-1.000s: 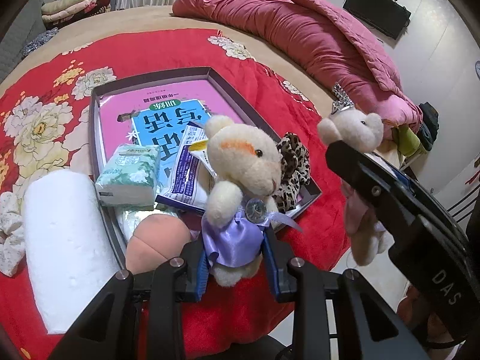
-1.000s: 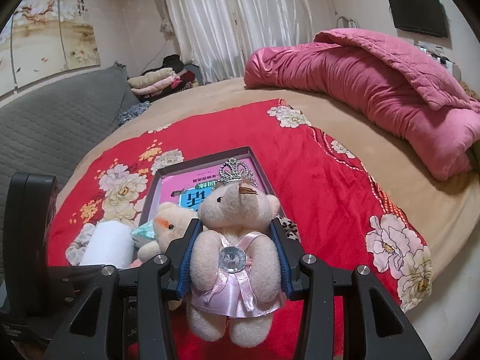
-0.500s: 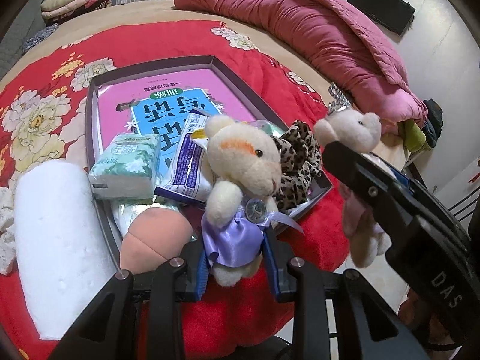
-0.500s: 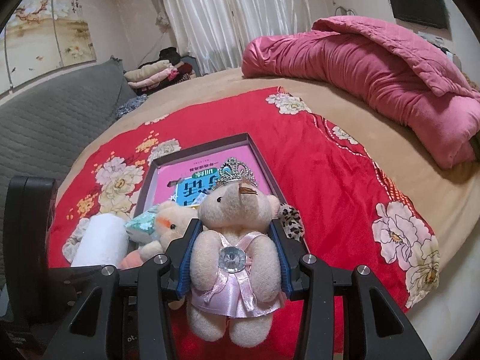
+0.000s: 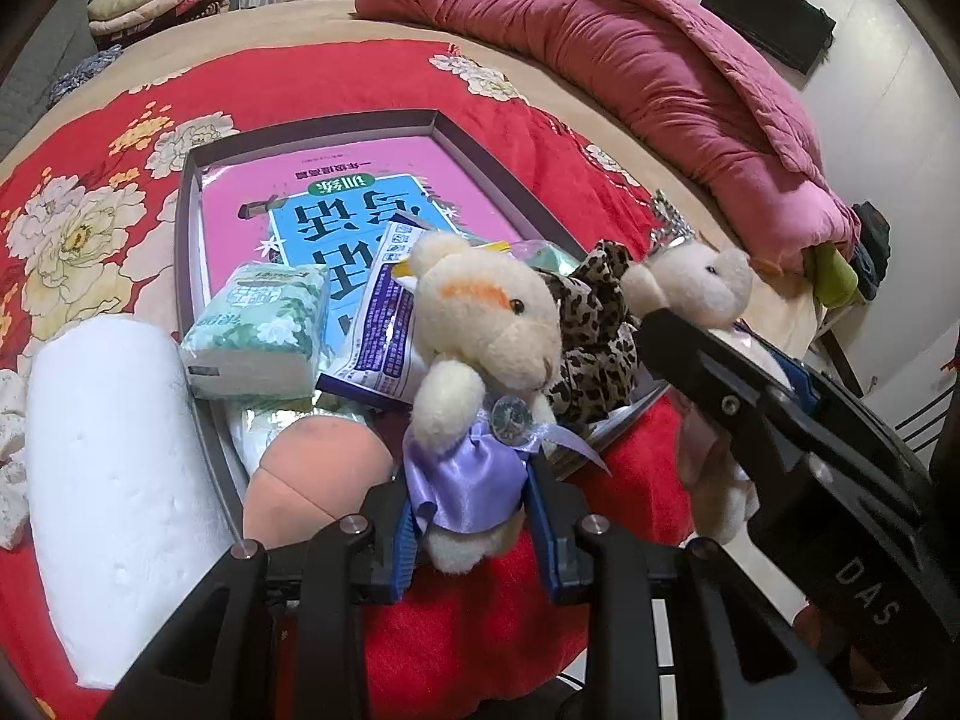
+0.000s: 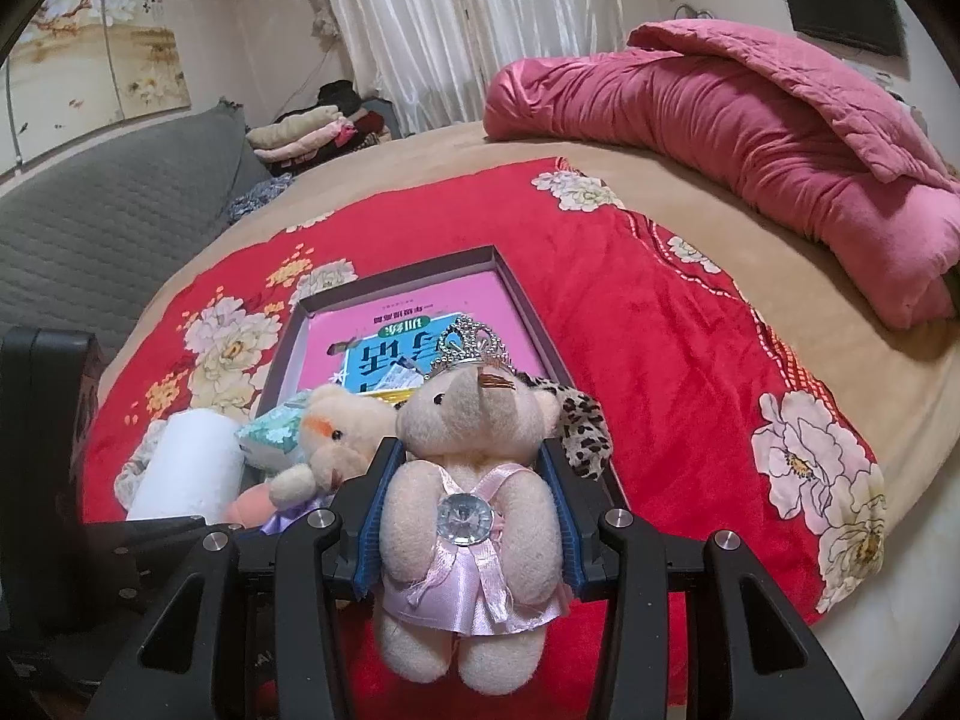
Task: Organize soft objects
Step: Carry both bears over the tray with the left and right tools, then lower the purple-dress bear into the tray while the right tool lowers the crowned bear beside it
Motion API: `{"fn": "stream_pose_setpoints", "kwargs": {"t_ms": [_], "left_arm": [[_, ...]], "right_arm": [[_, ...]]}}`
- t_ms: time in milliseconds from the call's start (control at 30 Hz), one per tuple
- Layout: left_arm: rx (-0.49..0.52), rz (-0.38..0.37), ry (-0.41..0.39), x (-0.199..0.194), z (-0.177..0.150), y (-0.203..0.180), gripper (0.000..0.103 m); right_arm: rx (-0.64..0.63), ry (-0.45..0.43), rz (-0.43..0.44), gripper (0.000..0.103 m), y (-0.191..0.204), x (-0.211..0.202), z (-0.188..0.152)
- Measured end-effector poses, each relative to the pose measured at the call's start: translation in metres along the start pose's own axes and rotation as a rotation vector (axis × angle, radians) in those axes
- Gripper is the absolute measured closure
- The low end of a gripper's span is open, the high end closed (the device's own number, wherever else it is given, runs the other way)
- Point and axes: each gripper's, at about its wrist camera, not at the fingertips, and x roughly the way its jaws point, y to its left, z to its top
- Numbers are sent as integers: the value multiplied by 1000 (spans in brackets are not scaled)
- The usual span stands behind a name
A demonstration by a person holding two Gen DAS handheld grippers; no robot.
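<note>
The bear in the purple dress [image 5: 480,372] sits upright between the blue pads of the left claw [image 5: 474,531], which is clamped on its skirt and legs and angled steeply down over the near end of the tray [image 5: 191,228]. The crowned bear in the pink dress [image 6: 468,516] is clamped at the waist by the right claw [image 6: 468,525], which tilts down more gently just beside the left one; in the left wrist view this same bear [image 5: 696,288] shows to the right, half hidden behind the right claw's black body. Both bears hang above the near edge of the bed, over the red flowered blanket [image 6: 660,330]. The tray lies on that blanket and holds a pink book [image 5: 336,204], a green tissue pack [image 5: 258,324], a blue-and-white packet [image 5: 384,336], a leopard-print cloth [image 5: 594,324] and a peach-coloured soft ball [image 5: 318,468]. A white paper roll [image 5: 114,468] lies on the blanket touching the tray's left wall. Further back a pink quilt [image 6: 750,138] is bunched on the tan sheet. Only the right wrist view takes in the grey sofa [image 6: 108,228], the white curtains [image 6: 468,30] and the wall painting [image 6: 90,60]; only the left wrist view shows the peach ball in full and the packet's print.
</note>
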Motion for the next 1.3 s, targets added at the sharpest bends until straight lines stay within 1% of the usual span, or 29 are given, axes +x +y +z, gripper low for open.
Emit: {"fn": "stream_pose_setpoints", "kwargs": {"t_ms": [133, 233, 333, 433, 700, 867, 1033, 1267, 1300], "left_arm": [[-21, 12, -10, 0, 2, 6, 71], [-31, 41, -17, 1, 5, 11, 71], [-48, 35, -18, 1, 6, 15, 71], [-41, 48, -19, 2, 7, 15, 71], [-36, 42, -11, 3, 5, 15, 71], [-42, 33, -10, 3, 6, 17, 71], [-24, 43, 2, 8, 4, 14, 71], [-33, 32, 9, 11, 4, 15, 71], [-32, 29, 5, 10, 5, 15, 71]], "right_arm": [[2, 1, -1, 56, -2, -1, -1], [2, 7, 0, 56, -1, 1, -1], [2, 15, 8, 56, -1, 4, -2], [-4, 18, 14, 56, 0, 9, -3], [-35, -11, 54, 56, 8, 37, 2], [-45, -5, 35, 56, 10, 53, 7], [-70, 17, -1, 56, 6, 70, 6], [-49, 7, 34, 47, -1, 69, 2], [-45, 4, 37, 45, -1, 68, 2]]}}
